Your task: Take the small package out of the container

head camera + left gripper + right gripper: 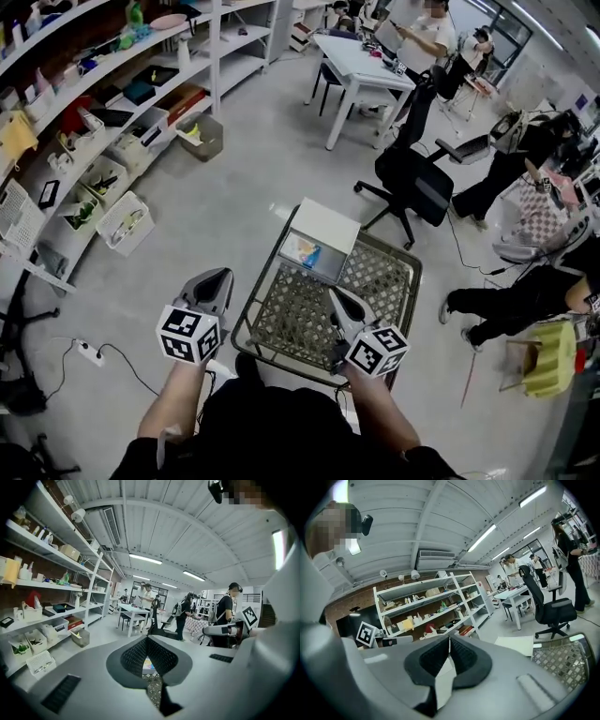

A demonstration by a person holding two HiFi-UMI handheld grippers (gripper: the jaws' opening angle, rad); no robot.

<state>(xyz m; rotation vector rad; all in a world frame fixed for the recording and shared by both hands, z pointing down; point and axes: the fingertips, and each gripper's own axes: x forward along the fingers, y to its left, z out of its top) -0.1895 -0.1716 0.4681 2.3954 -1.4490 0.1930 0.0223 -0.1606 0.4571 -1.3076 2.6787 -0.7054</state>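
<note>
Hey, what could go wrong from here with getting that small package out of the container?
Both the left tongs and right tongs are shut, so they could just shove the small package unless opened first. The container sits at the far corner of the wire basket; a push might slide it off.

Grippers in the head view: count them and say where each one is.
2. The left gripper hangs just left of the mesh cart; the right gripper is over the cart's near right corner. None looks hidden.
</note>
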